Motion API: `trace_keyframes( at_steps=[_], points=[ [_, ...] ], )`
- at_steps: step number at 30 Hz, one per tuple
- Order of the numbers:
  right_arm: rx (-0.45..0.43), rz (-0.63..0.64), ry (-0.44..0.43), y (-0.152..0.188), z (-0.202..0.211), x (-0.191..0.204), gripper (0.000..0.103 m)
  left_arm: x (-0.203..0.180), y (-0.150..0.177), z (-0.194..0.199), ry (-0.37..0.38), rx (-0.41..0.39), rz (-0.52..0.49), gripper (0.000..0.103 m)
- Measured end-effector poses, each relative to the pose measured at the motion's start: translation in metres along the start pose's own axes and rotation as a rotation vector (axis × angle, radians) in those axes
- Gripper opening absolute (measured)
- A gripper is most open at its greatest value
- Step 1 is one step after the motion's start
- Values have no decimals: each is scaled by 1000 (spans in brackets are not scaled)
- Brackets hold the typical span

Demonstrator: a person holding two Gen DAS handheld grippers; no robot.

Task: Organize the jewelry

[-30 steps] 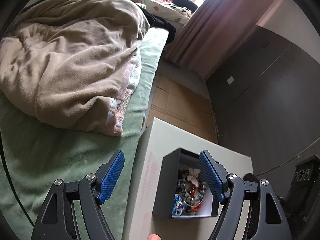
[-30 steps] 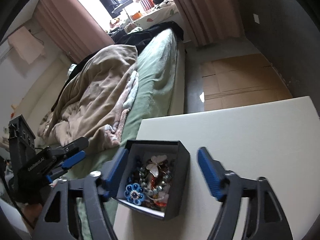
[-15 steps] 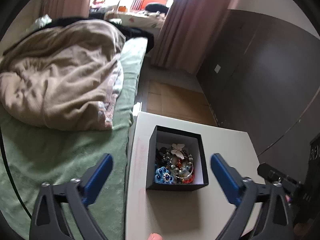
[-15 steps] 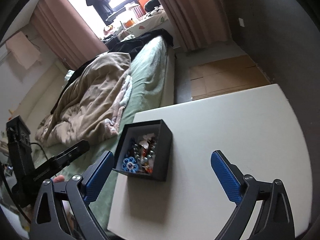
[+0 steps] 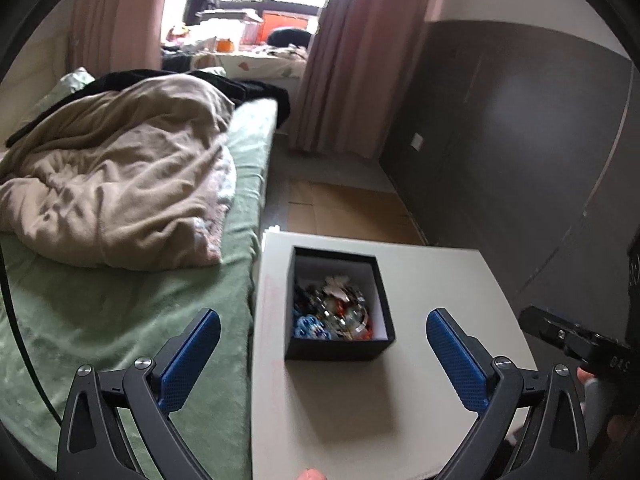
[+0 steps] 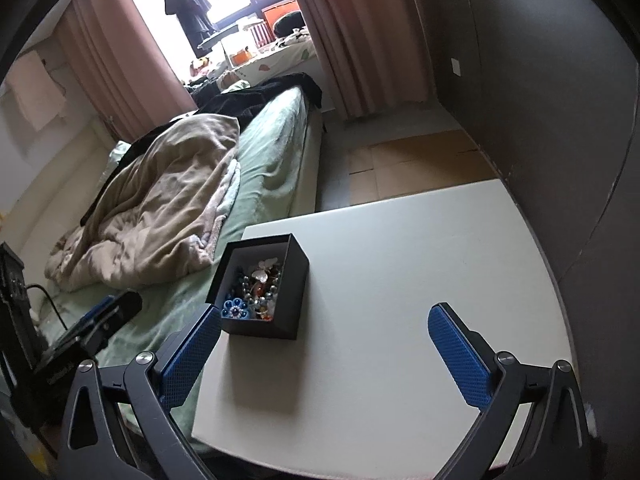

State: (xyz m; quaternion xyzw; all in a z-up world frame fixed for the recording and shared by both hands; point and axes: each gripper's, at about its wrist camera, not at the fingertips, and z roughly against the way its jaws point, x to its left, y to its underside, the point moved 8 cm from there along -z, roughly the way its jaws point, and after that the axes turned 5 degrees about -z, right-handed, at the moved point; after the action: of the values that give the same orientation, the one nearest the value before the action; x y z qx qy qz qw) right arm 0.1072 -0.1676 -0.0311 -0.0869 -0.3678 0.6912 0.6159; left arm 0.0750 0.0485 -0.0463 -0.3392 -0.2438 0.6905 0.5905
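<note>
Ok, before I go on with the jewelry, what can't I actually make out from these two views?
- Single pieces in the black box: left wrist view, tangled and blurred.
- Box floor: both views, jewelry covers it.
- The box's lid: in neither view.
- Table near edge: right wrist view, hidden by the right gripper.

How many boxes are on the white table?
1. A black open box holding jewelry stands near the table's edge nearest the bed. Nothing else lies on the visible tabletop; the near edge is partly hidden by the grippers.
</note>
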Motion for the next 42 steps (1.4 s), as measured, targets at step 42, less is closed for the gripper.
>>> trace_keyframes(
  at_steps=[42],
  points=[
    [-43,42,30,-10,32,-43,103,-30,8,-7,-71,-50,-23,103]
  ],
)
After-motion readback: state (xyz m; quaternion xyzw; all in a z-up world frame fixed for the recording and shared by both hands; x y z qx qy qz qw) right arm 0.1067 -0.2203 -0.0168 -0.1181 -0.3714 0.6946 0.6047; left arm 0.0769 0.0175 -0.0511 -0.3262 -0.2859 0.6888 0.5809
